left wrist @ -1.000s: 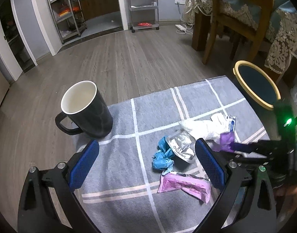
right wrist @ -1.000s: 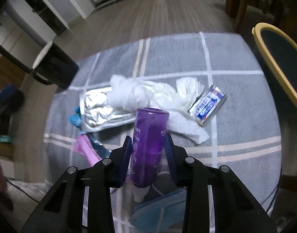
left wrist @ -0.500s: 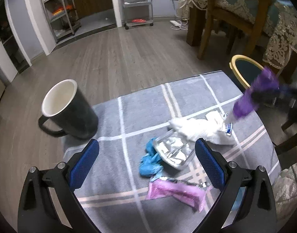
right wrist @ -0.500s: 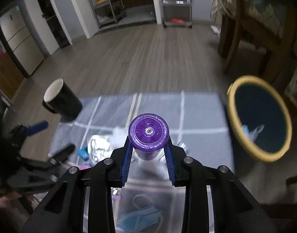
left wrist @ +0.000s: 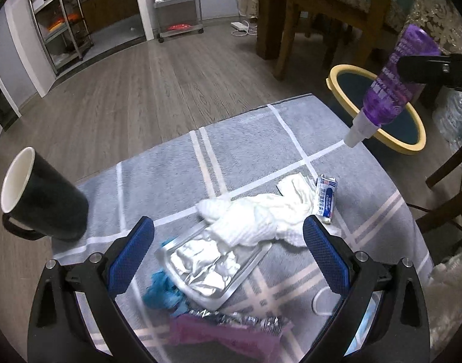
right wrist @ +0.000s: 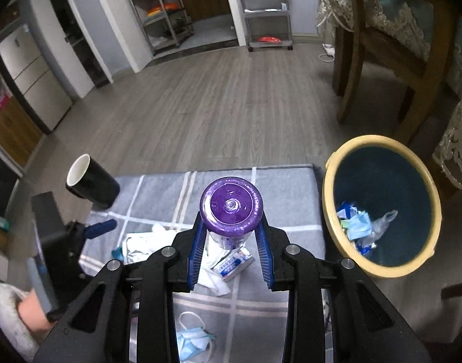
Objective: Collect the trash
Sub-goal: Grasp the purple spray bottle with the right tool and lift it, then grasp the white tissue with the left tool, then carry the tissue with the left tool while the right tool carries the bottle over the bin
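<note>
Printing shows on the purple plastic bottle (left wrist: 394, 69), pale lines running down its label, but none of it can be made out. The small white-and-blue crumpled packet (left wrist: 325, 196) lying on the grey checked cloth (left wrist: 246, 151) carries blue lettering and a red mark, too small and blurred to read. No word, brand or number is legible anywhere.
</note>
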`<action>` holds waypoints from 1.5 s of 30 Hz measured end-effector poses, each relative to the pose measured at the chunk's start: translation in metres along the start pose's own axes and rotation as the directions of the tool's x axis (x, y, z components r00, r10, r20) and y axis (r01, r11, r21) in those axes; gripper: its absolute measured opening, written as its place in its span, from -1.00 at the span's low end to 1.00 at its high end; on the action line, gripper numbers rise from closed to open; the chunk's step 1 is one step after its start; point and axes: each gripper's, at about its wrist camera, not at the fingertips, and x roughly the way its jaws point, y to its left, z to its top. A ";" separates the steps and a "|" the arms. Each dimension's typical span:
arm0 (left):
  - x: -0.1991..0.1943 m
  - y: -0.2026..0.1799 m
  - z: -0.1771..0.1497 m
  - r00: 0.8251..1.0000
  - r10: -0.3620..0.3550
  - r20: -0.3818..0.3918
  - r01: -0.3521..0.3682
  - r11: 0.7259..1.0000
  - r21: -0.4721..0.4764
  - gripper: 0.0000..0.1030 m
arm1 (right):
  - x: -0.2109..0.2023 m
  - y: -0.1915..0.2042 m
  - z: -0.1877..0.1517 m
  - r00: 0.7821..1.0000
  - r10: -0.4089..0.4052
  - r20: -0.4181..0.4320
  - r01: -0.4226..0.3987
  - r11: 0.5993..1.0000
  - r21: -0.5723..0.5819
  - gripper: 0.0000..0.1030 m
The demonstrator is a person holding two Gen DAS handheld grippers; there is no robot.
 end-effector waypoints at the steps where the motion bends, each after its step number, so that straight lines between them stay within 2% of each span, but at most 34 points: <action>1: 0.005 -0.001 0.000 1.000 0.000 -0.003 0.000 1.000 -0.002 0.87 | 0.001 0.001 0.000 1.000 -0.003 -0.003 0.003 1.000 -0.011 -0.34; 4: 0.018 -0.003 0.002 1.000 -0.003 -0.025 0.004 1.000 0.009 0.60 | 0.006 0.000 0.000 1.000 0.002 -0.016 -0.002 1.000 -0.013 -0.34; 5: 0.021 -0.003 0.002 0.999 -0.003 -0.033 0.003 1.000 0.013 0.42 | 0.008 0.000 0.000 1.000 0.005 -0.020 -0.005 1.000 -0.009 -0.34; 6: 0.026 -0.005 0.002 0.999 -0.006 -0.044 0.007 1.000 0.019 0.13 | 0.009 0.000 0.001 1.000 0.005 -0.021 -0.005 1.000 -0.009 -0.34; 9: 0.035 -0.007 0.000 0.997 -0.047 -0.069 0.048 0.999 0.013 -0.40 | 0.010 -0.002 0.002 1.000 -0.001 -0.023 0.001 1.000 -0.014 -0.34; 11: 0.034 -0.008 -0.001 0.996 -0.054 -0.064 0.055 0.998 0.022 -0.46 | 0.011 -0.003 0.002 1.000 -0.004 -0.028 0.004 1.000 -0.014 -0.34; 13: 0.031 -0.009 0.000 0.997 -0.054 -0.052 0.056 0.998 0.039 -0.62 | 0.013 -0.003 0.002 0.999 -0.006 -0.036 0.005 1.000 -0.016 -0.34; 16: 0.021 -0.005 0.005 0.996 -0.089 -0.031 0.090 0.996 0.020 -0.78 | 0.014 -0.004 0.004 0.999 -0.006 -0.040 0.006 1.000 -0.012 -0.34; 17: 0.018 -0.005 0.006 0.995 -0.096 -0.022 0.097 0.995 0.018 -0.97 | 0.014 -0.004 0.005 0.999 -0.006 -0.038 0.006 1.000 -0.012 -0.34; 23: -0.007 -0.003 0.018 0.992 -0.116 0.039 0.116 0.993 0.013 -0.97 | 0.011 -0.008 0.007 1.000 -0.021 -0.022 0.021 1.000 -0.016 -0.34; 33: -0.056 -0.011 0.042 0.974 -0.141 0.178 0.137 0.990 0.034 -0.97 | -0.006 -0.034 0.020 0.998 -0.046 0.041 0.044 0.998 0.050 -0.34; 38: -0.067 -0.019 0.048 0.968 -0.125 0.217 0.111 0.991 0.073 -0.97 | -0.014 -0.048 0.025 0.996 -0.061 0.060 0.056 0.995 0.081 -0.34; 45: -0.074 -0.032 0.049 0.966 -0.123 0.229 0.099 0.989 0.112 -0.97 | -0.041 -0.074 0.037 0.979 -0.149 0.136 0.138 0.986 0.091 -0.34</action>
